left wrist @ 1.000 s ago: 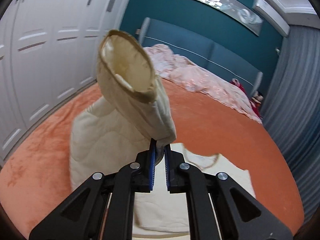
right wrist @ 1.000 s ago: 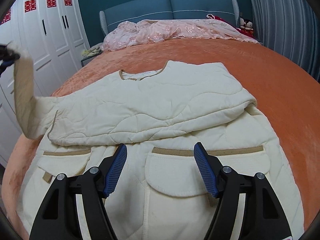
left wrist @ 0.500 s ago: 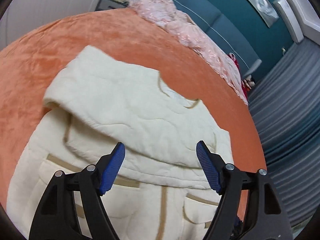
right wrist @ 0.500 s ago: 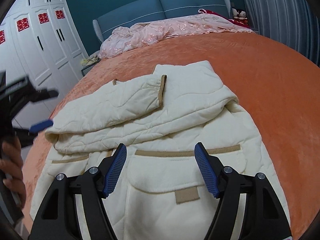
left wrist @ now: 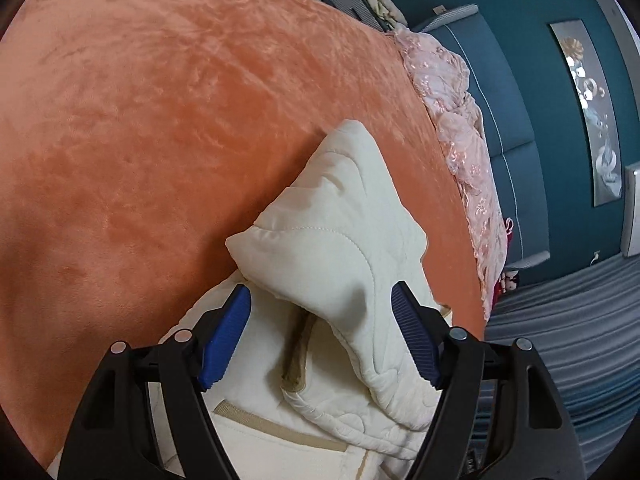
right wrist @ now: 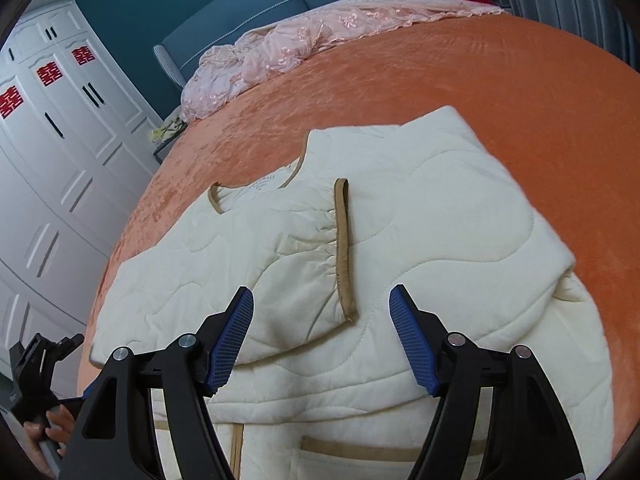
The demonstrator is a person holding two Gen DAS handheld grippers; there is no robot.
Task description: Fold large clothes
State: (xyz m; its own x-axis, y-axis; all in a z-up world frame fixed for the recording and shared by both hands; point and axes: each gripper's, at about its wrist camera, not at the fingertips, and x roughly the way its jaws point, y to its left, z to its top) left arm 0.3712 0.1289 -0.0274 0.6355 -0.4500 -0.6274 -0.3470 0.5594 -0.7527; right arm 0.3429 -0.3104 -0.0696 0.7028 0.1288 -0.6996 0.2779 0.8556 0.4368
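A cream quilted jacket (right wrist: 420,216) with tan trim lies flat on the orange bed. Both sleeves are folded across its chest, and the tan cuff (right wrist: 342,248) of the left sleeve lies on top. My right gripper (right wrist: 322,334) is open and empty, just above the folded sleeves near the cuff. My left gripper (left wrist: 320,334) is open and empty at the jacket's left side, its fingers either side of the folded shoulder (left wrist: 340,248). The left gripper (right wrist: 44,364) also shows at the lower left of the right wrist view, held in a hand.
The orange bedspread (right wrist: 520,92) extends around the jacket. A pink quilt (right wrist: 304,36) is bunched at the head of the bed against the blue headboard (right wrist: 248,12). White wardrobes (right wrist: 52,168) stand on the left and grey curtains (left wrist: 560,360) on the right.
My left gripper let go of the left sleeve, which now lies folded across the chest. It then dropped low beside the jacket's left shoulder. My right gripper moved forward over the sleeves.
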